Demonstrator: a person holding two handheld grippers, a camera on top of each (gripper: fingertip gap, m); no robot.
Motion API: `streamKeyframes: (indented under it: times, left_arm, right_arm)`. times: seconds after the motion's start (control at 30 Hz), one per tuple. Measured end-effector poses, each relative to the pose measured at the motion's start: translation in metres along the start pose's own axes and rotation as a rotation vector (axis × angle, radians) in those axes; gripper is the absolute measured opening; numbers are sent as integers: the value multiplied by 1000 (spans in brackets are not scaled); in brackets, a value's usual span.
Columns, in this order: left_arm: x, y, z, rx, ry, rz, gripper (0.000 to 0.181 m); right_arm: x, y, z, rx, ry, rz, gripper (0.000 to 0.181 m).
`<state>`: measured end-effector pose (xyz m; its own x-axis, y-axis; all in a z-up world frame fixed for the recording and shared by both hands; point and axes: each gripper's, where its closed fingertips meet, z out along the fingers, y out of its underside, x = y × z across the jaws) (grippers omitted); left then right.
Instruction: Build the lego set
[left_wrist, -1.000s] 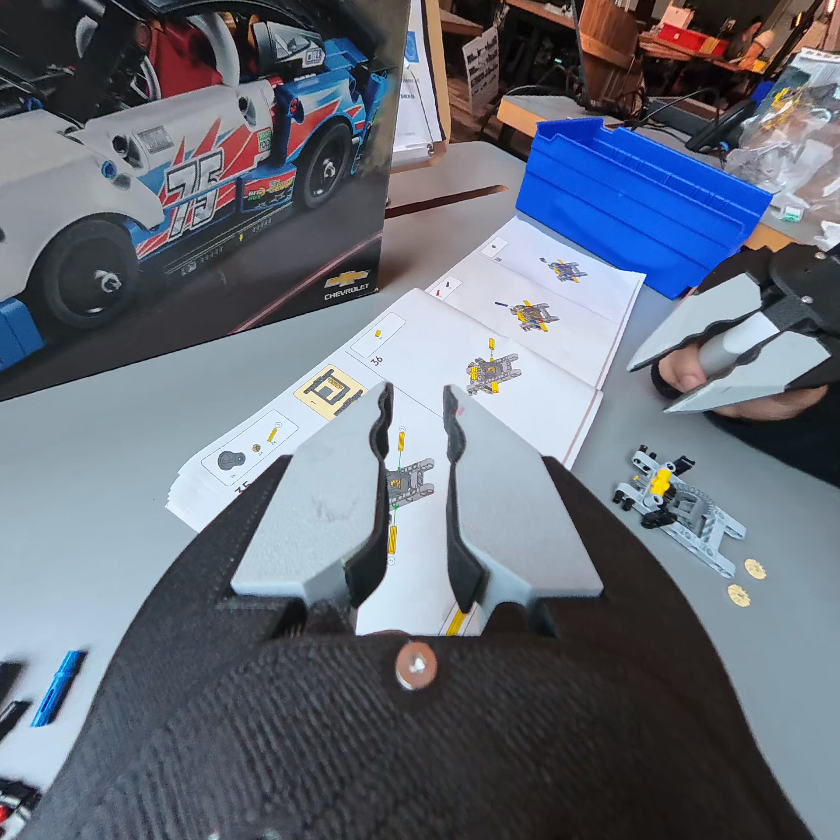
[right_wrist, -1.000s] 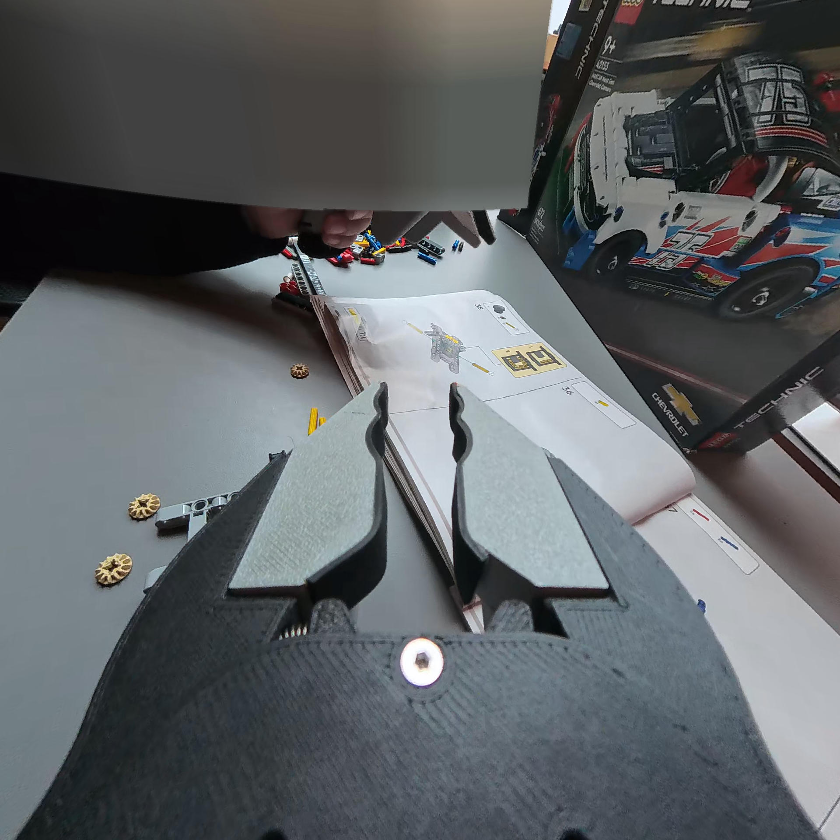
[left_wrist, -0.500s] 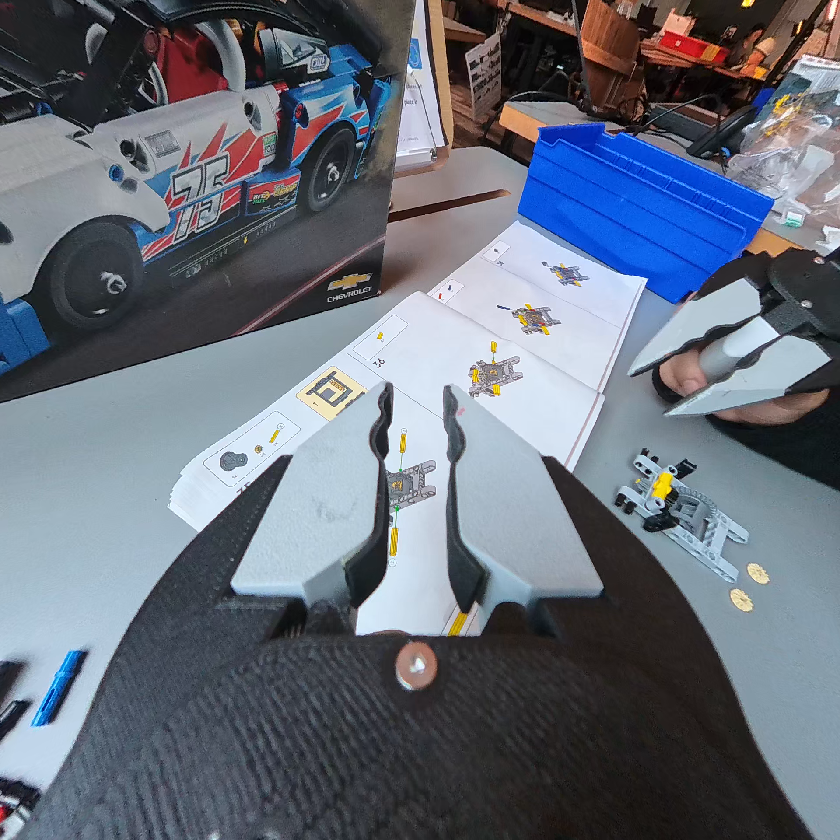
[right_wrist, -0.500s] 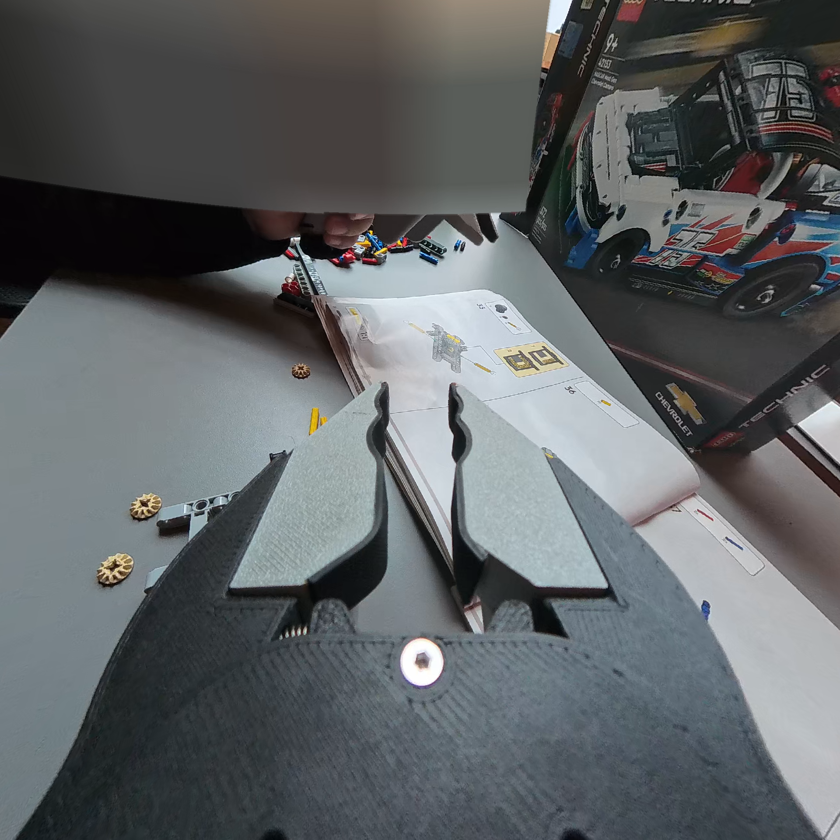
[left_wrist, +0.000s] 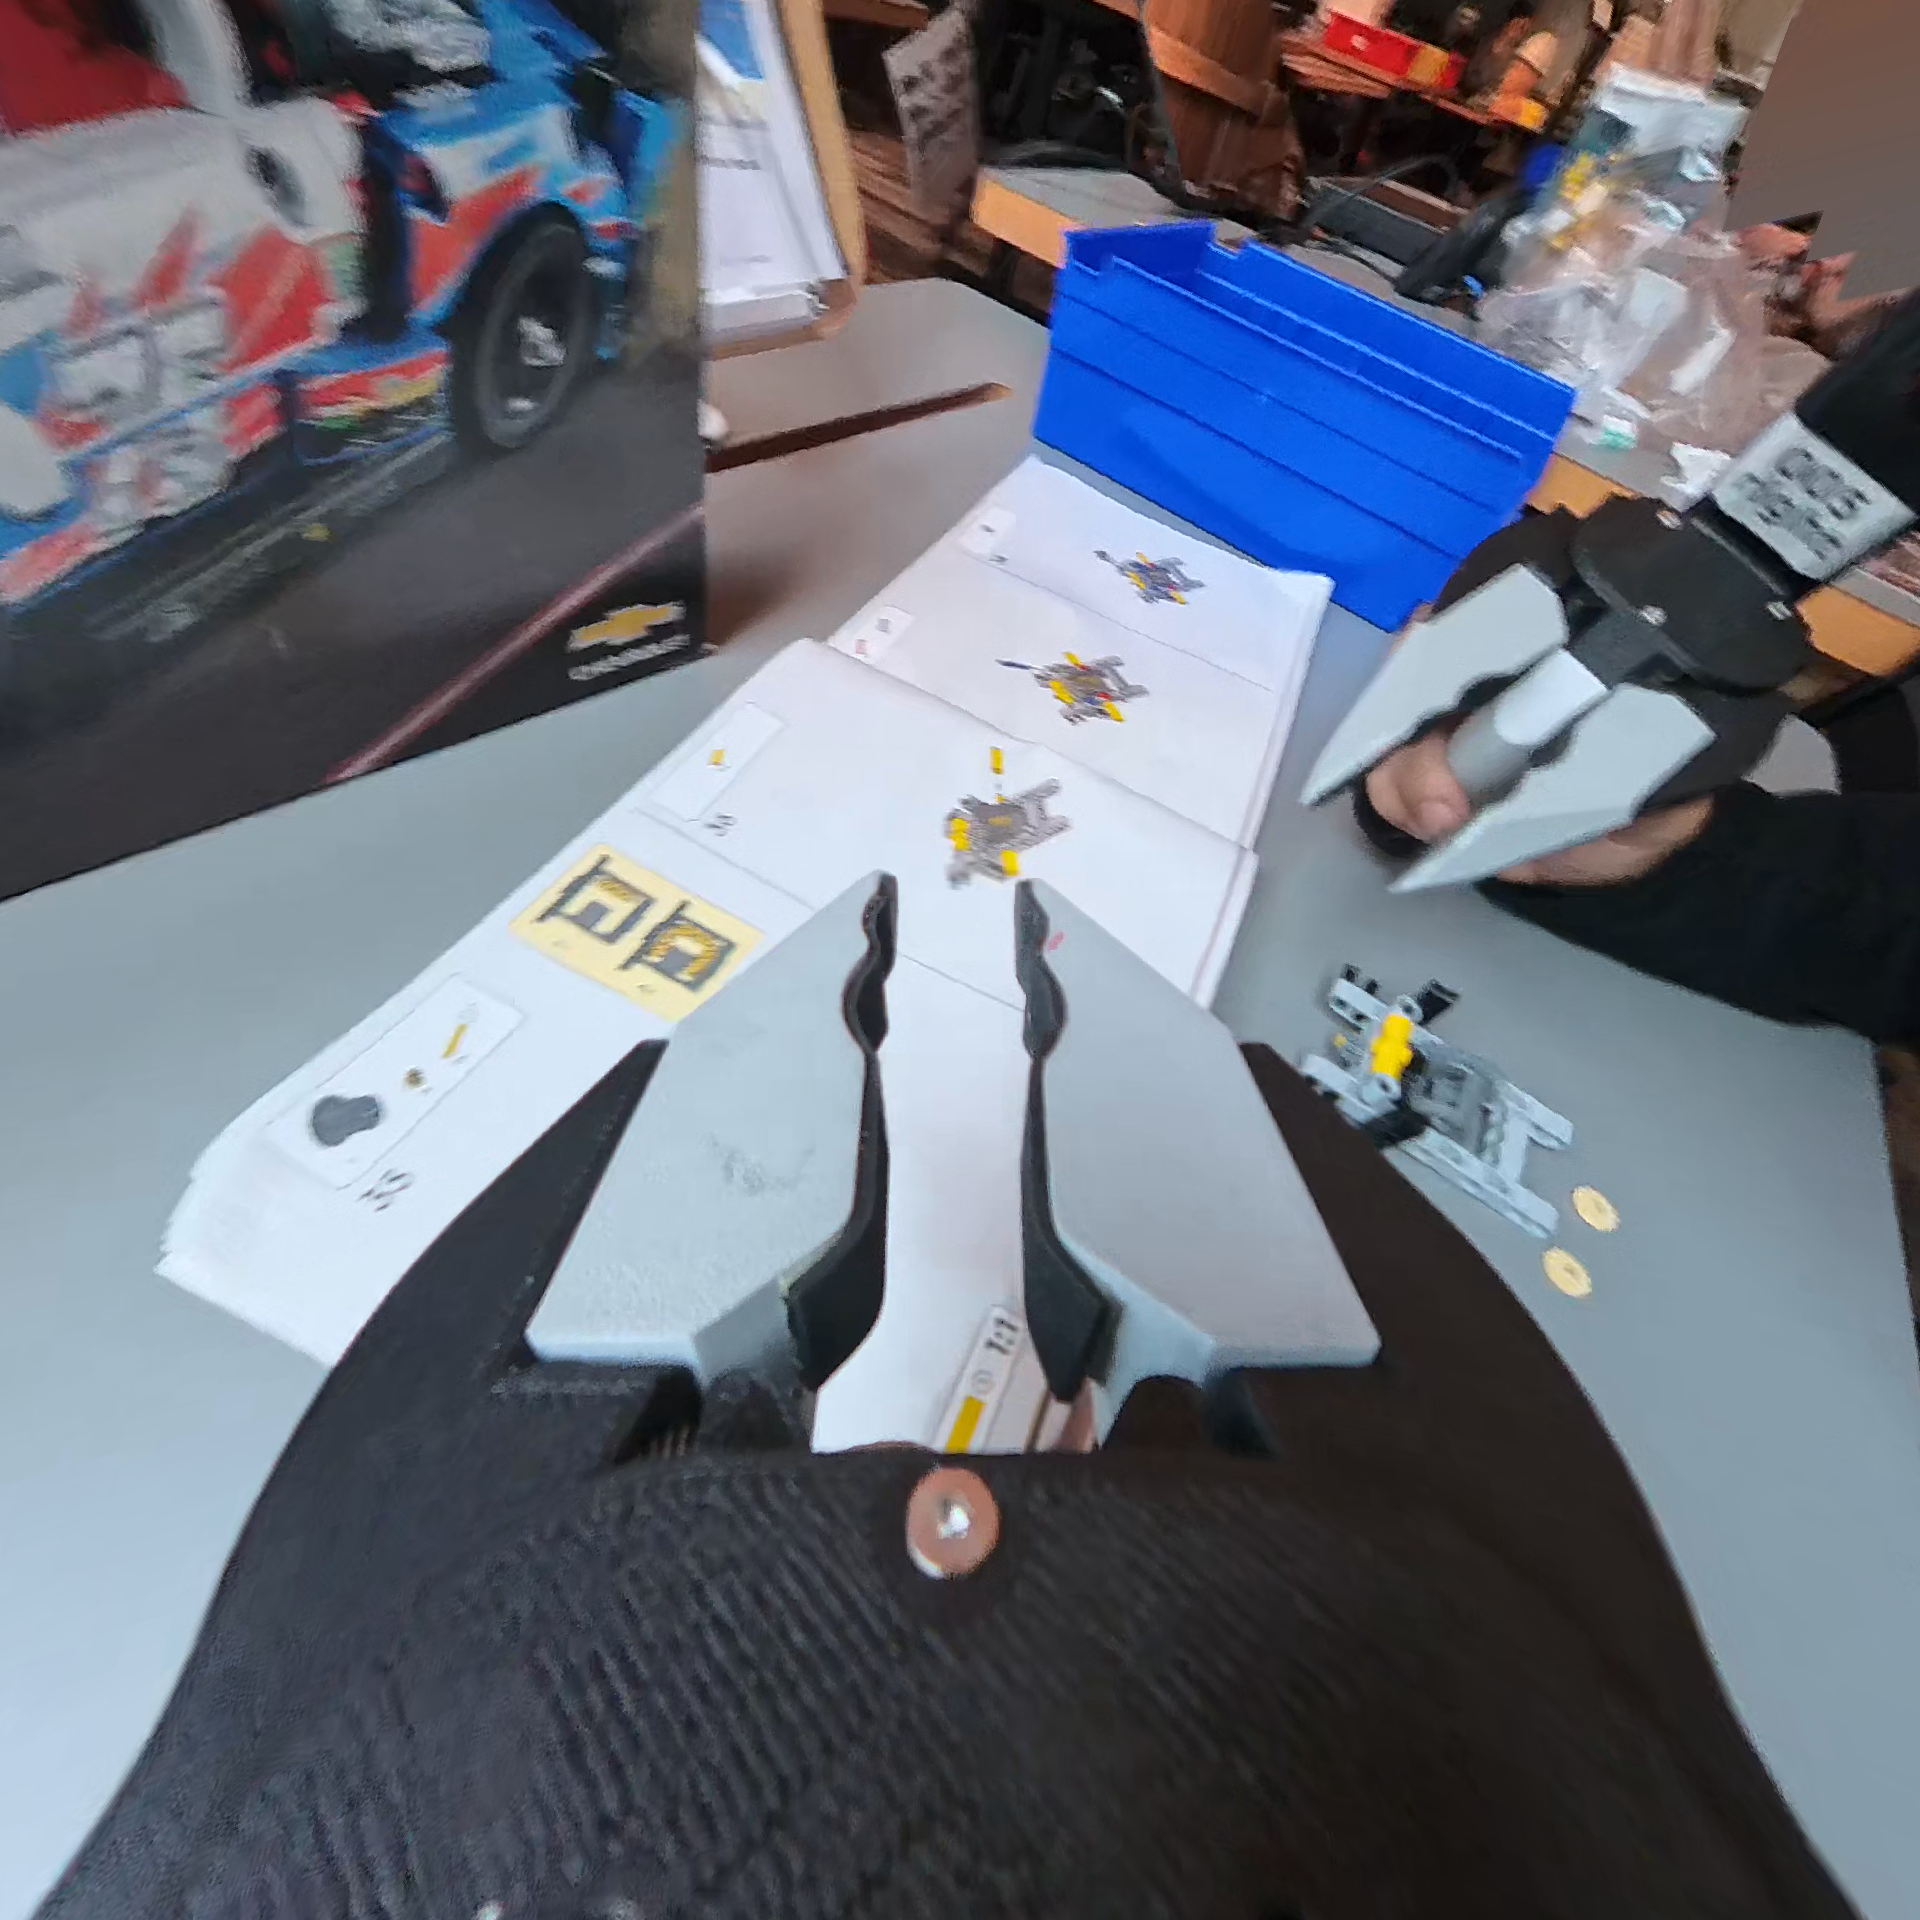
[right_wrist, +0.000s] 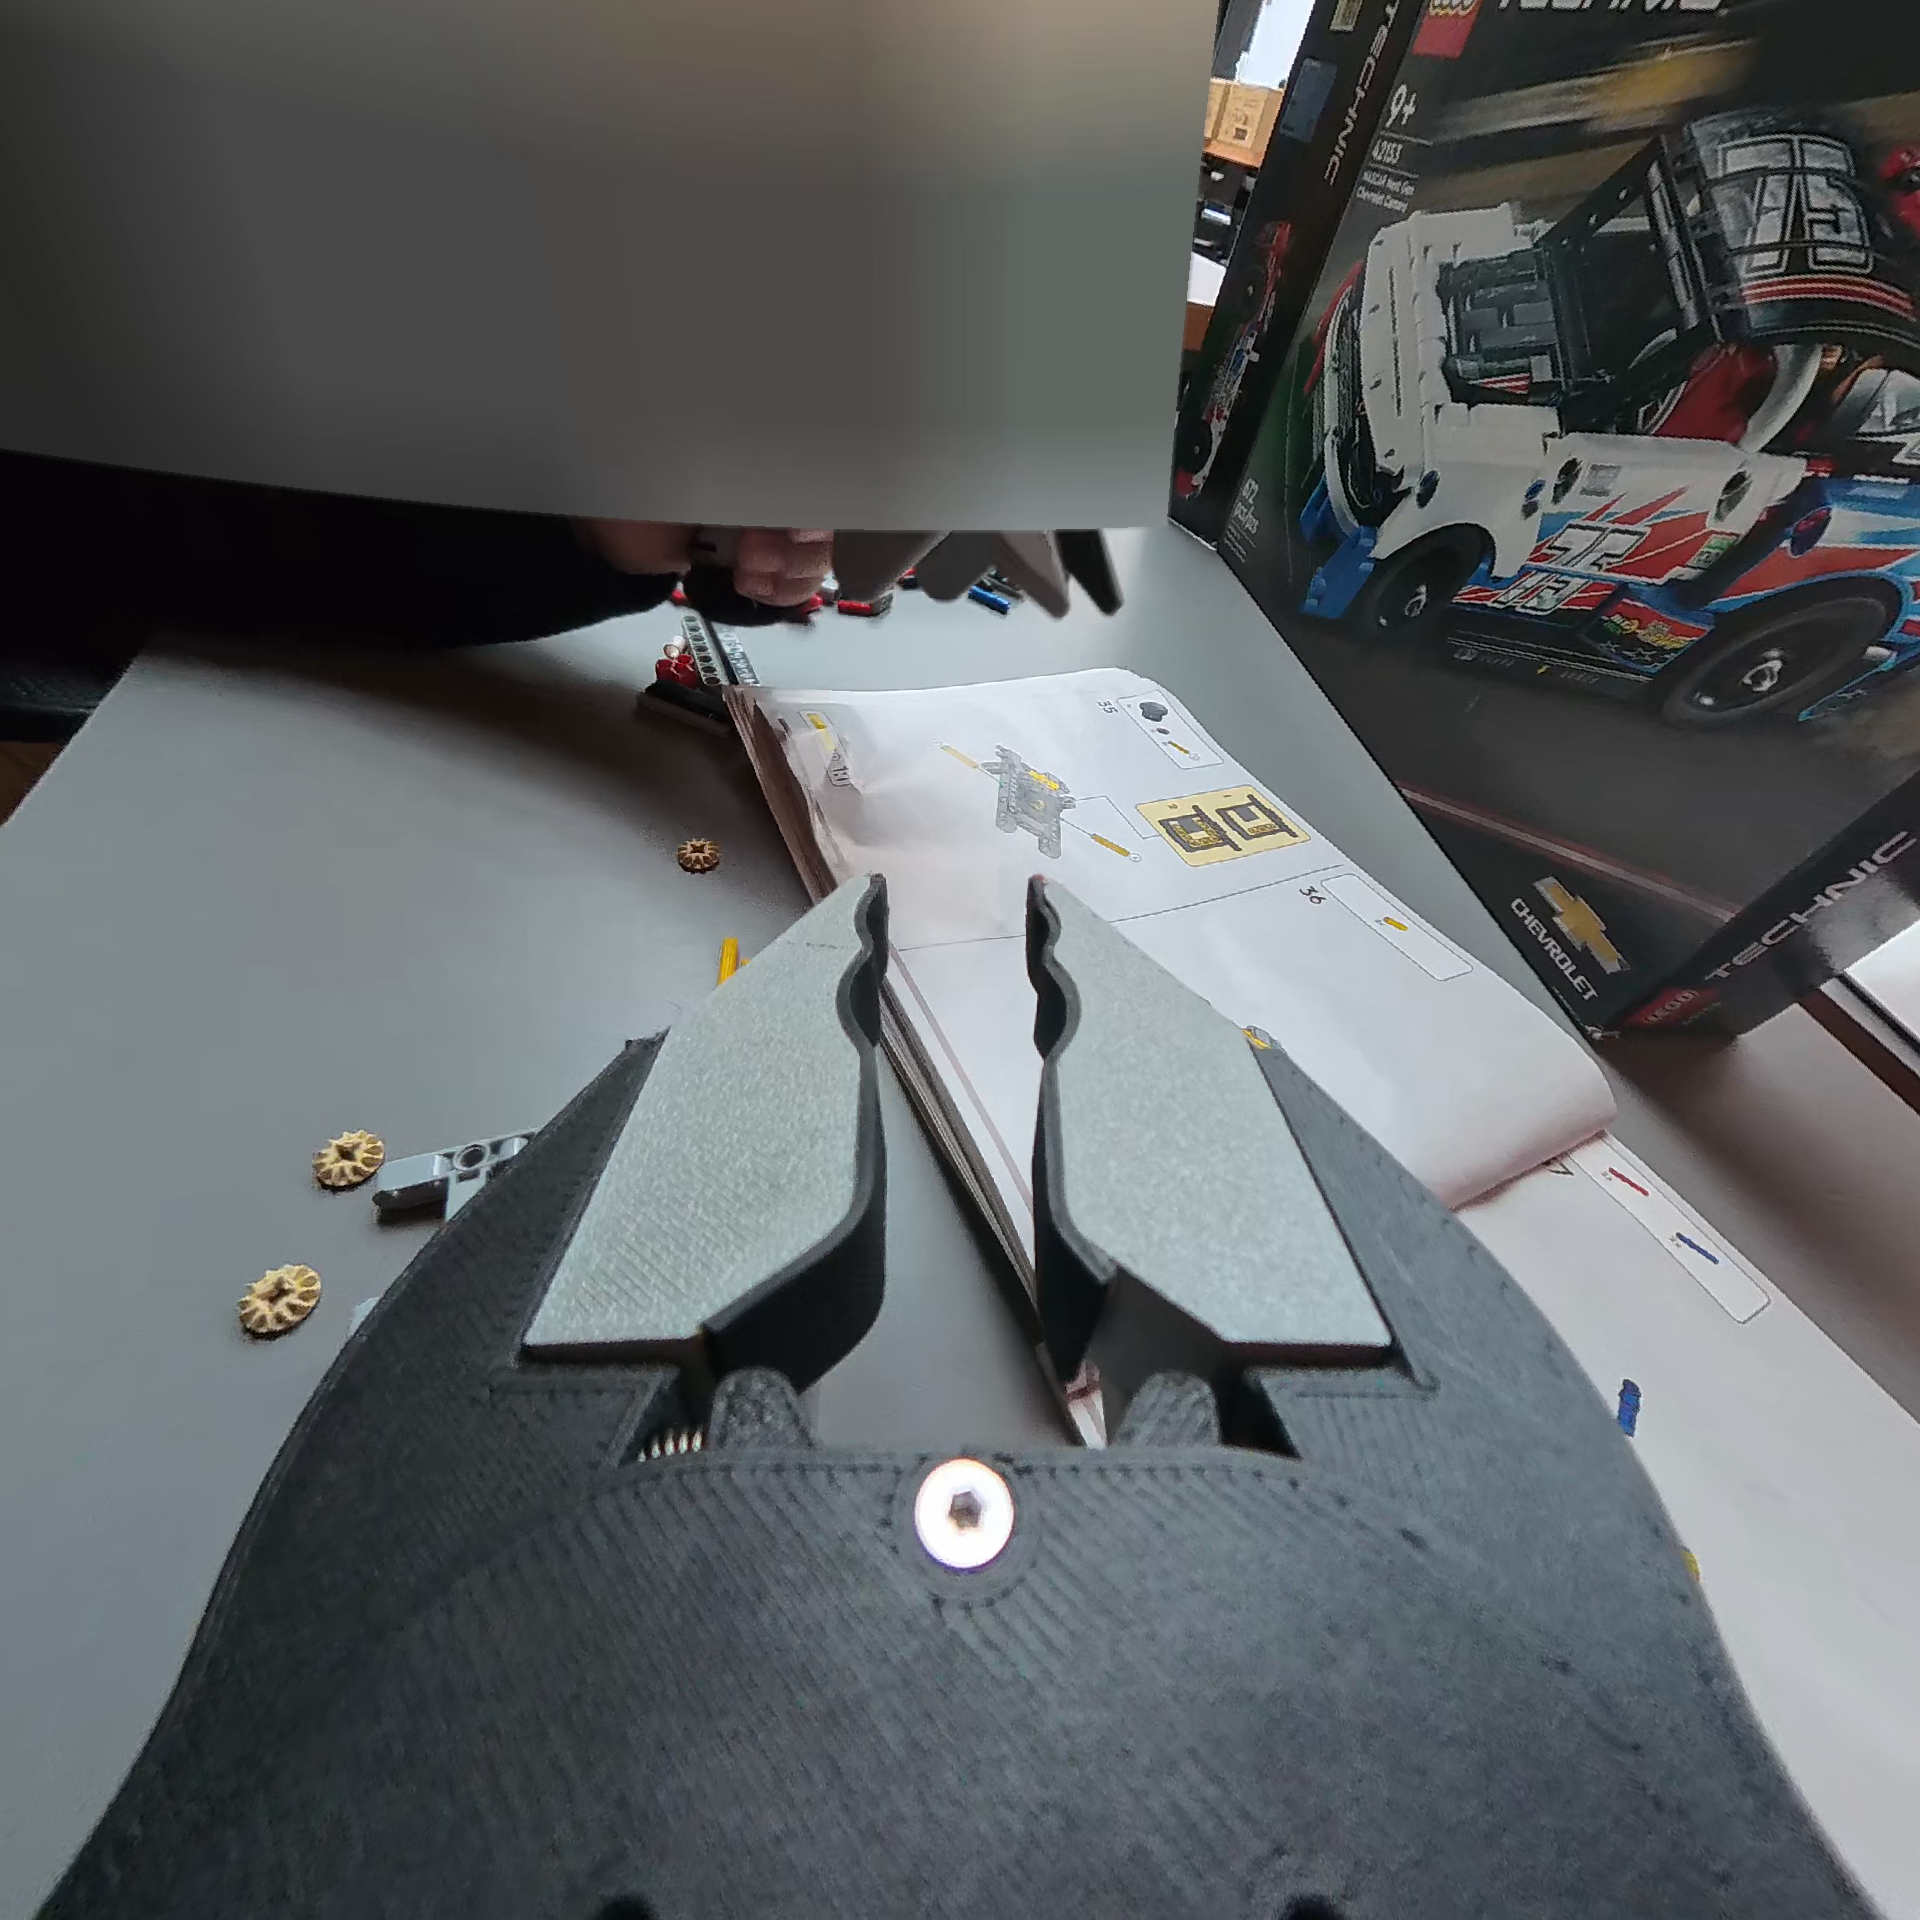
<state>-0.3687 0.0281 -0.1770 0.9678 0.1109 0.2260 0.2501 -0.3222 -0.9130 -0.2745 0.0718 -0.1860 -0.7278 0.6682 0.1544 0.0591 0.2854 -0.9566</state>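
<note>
Both empty: my left gripper (left_wrist: 948, 906) hung jaws apart over the instruction booklet (left_wrist: 831, 821), right gripper (right_wrist: 956, 906) parted over its edge. Grey Technic subassembly (left_wrist: 1439, 1101) sat on the table (left_wrist: 208, 1039) beside the tan gears (right_wrist: 348, 1158). Risk: a low sweep scatters those gears (tiny, loose). Versus 0.5 s ago, left view swung right, blurred.

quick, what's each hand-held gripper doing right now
Left hand-held gripper: open, holding nothing.
Right hand-held gripper: open, holding nothing.
</note>
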Motion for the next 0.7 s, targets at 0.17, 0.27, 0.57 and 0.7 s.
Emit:
streamKeyframes:
  times: [0.17,0.27,0.57,0.7]
  left_arm:
    - [17,22,17,-132,2,160,20]
    - [6,27,17,-172,-94,228,18]
    - [-37,-3,-16,-11,-247,70,18]
    - [-37,-5,-18,16,-221,24,18]
  right_arm:
    - [-3,-2,-1,-1,-4,-19,23]
    - [-4,-3,-1,2,-3,-29,23]
    - [-3,-1,-1,-1,-6,-17,23]
    - [-3,0,0,0,-10,-11,23]
